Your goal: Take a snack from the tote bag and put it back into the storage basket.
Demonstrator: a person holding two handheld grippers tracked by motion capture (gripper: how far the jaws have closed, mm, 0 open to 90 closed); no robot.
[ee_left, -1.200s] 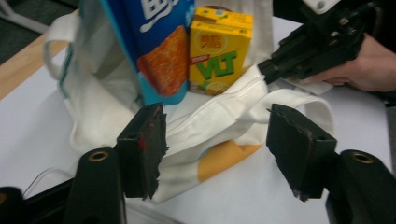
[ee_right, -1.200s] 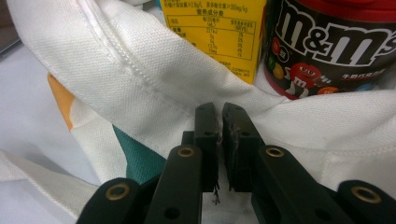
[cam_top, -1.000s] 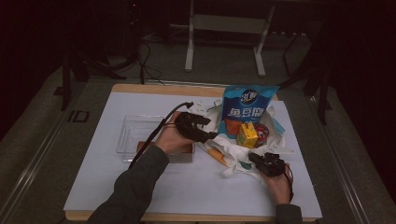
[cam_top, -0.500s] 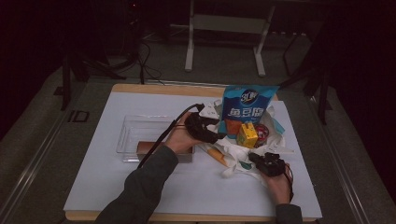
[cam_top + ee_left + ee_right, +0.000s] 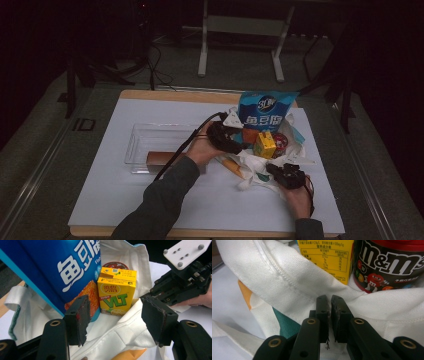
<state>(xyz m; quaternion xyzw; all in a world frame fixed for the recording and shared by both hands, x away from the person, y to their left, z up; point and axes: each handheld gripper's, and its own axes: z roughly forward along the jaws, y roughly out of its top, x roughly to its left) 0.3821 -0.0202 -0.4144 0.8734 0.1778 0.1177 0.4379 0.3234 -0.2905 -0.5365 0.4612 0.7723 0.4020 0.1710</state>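
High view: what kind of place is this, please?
Probably a dim lab or studio set up for recording, not a home. A table with a white cover stands alone on grey floor, bare metal stands rise behind it, and cables lie loose on the floor.

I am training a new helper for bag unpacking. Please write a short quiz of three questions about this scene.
1. True or false: the left gripper has open jaws, aimed at the yellow drink carton.
2. What does the right gripper pinch?
A) the blue snack bag
B) the edge of the white cloth bag
C) the clear tray
3. Name the dark tub with the red lid that stands beside the carton.

Key: 1 true; 2 B; 3 the M&M's tub.
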